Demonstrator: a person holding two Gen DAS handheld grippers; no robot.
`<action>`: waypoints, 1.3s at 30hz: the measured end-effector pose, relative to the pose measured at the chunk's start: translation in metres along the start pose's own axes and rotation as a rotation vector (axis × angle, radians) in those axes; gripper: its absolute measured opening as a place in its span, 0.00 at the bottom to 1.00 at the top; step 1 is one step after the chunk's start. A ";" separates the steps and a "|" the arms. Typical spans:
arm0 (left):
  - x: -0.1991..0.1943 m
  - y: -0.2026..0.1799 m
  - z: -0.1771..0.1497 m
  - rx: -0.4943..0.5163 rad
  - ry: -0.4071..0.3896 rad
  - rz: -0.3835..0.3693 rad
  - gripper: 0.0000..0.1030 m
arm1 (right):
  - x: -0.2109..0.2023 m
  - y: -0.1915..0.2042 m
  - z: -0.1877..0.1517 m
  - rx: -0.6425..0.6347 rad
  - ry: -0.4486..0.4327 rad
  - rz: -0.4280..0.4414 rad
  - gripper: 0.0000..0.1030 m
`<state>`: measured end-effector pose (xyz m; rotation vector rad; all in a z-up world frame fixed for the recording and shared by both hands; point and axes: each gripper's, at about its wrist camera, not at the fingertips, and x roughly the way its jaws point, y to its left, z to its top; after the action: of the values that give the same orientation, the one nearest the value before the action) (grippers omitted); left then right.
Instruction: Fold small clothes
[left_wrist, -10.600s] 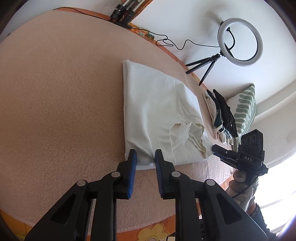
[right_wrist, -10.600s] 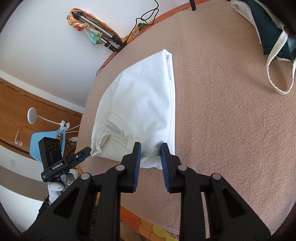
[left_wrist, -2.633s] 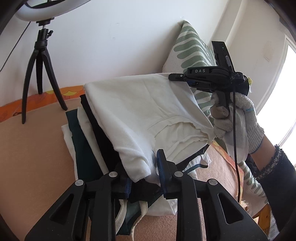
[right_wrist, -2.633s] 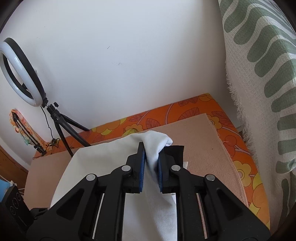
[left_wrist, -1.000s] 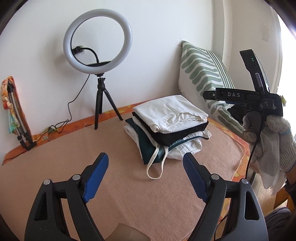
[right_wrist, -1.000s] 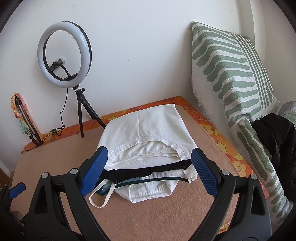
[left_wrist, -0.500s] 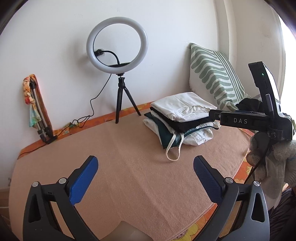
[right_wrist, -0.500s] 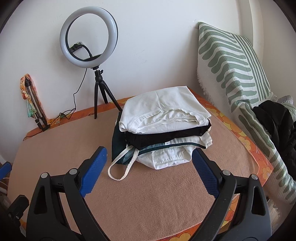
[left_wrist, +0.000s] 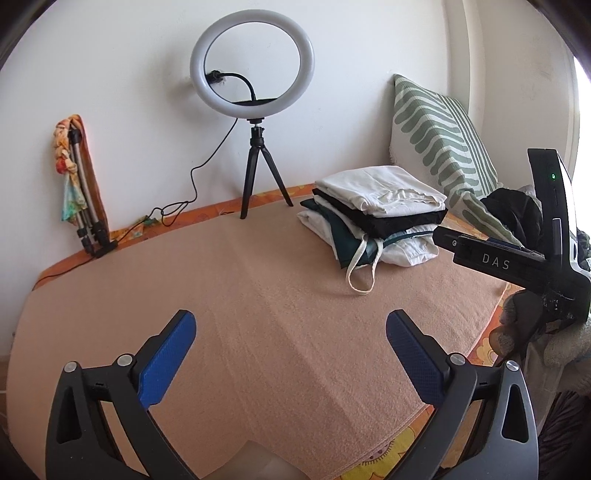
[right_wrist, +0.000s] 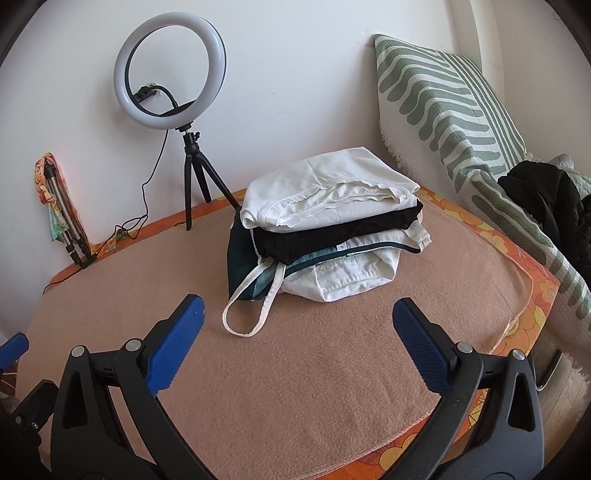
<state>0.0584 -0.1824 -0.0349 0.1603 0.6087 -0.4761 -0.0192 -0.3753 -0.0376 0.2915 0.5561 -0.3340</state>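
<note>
Right wrist view: stack of folded white, black and teal clothes (right_wrist: 328, 229) sits near the tan blanket's (right_wrist: 295, 387) far edge. Your right gripper (right_wrist: 297, 325) is opening, empty; left gripper (left_wrist: 290, 334) spread, empty. Likely between garments: fetch the next piece.

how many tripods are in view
2. A black tripod stands near the wall, holding the ring light just left of the clothes stack. A folded silver tripod leans on the wall at far left, cloth draped over it. Others may be out of frame.
</note>
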 end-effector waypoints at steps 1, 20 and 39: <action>0.002 0.001 -0.002 0.000 0.007 0.001 0.99 | 0.001 -0.001 -0.002 0.008 0.003 -0.001 1.00; 0.010 0.009 -0.013 -0.001 0.046 0.016 0.99 | 0.003 0.022 -0.008 -0.072 -0.039 -0.011 1.00; 0.007 0.009 -0.012 0.002 0.030 0.020 0.99 | 0.001 0.023 -0.007 -0.074 -0.047 -0.014 1.00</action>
<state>0.0611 -0.1738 -0.0485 0.1756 0.6355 -0.4561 -0.0124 -0.3520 -0.0395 0.2081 0.5230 -0.3322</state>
